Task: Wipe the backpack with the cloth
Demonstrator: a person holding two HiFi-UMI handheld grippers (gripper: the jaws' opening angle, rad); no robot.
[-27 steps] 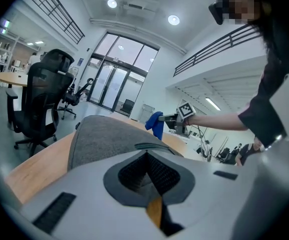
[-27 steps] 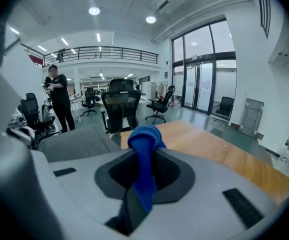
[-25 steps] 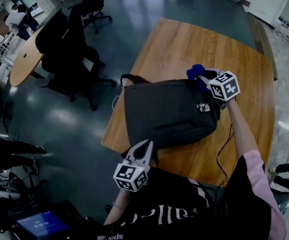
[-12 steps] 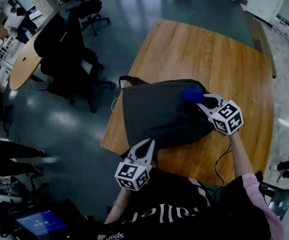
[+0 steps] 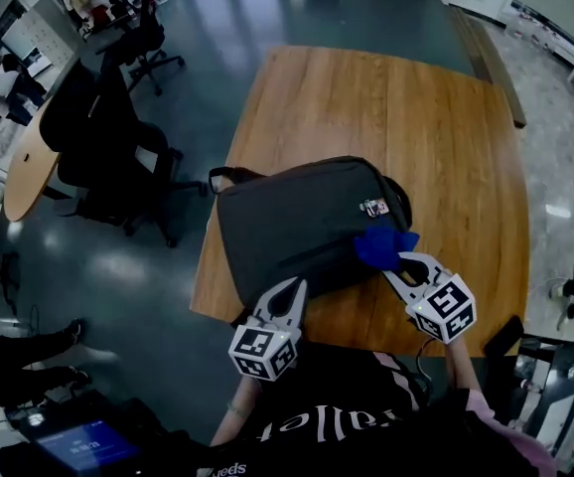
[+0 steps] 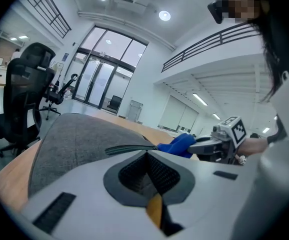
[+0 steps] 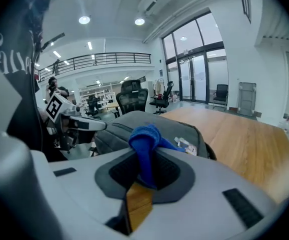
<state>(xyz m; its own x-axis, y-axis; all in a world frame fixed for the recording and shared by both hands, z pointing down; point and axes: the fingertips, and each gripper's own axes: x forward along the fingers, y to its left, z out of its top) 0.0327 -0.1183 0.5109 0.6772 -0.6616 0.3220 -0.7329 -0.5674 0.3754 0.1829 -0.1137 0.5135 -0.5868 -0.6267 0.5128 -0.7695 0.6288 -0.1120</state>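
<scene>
On the table, the backpack lies flat at the near left edge. The right gripper is clamped on a blue cloth, which rests against the backpack's near right side. The left gripper has its jaws pinched together on the backpack's near edge.

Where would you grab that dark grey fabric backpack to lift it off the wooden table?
Probably the black loop handle at its top end, approached from the person's left side: it sticks out clear of the flat-lying dark grey backpack.
</scene>
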